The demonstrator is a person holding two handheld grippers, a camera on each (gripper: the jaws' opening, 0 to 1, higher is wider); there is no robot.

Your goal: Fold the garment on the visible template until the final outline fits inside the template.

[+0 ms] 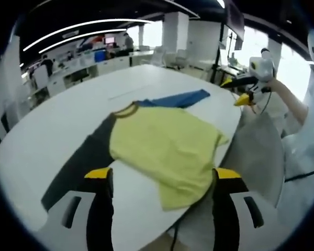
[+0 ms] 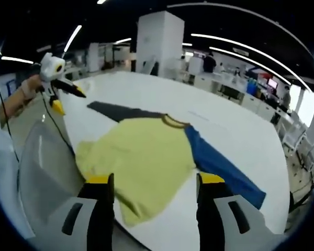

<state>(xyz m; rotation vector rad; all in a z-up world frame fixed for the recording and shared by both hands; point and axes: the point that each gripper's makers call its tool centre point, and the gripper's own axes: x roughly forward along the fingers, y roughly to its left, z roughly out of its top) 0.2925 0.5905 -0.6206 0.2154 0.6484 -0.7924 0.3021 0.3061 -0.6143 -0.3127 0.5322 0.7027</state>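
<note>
The left gripper (image 1: pixel 159 178) and right gripper (image 2: pixel 154 183) hang spread apart, empty, at the near edge of the white table (image 1: pixel 52 120). The yellow shirt (image 1: pixel 165 144) lies flat there, dark sleeve one side, blue sleeve (image 2: pixel 222 167) the other.

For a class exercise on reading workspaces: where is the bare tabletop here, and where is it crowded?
Bare: the white table beyond the shirt's collar, and past the blue sleeve. Crowded: the near edge, where the yellow shirt overhangs.

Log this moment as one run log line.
yellow shirt flat, unfolded | sleeves: dark, blue | left gripper open | right gripper open | table
</note>
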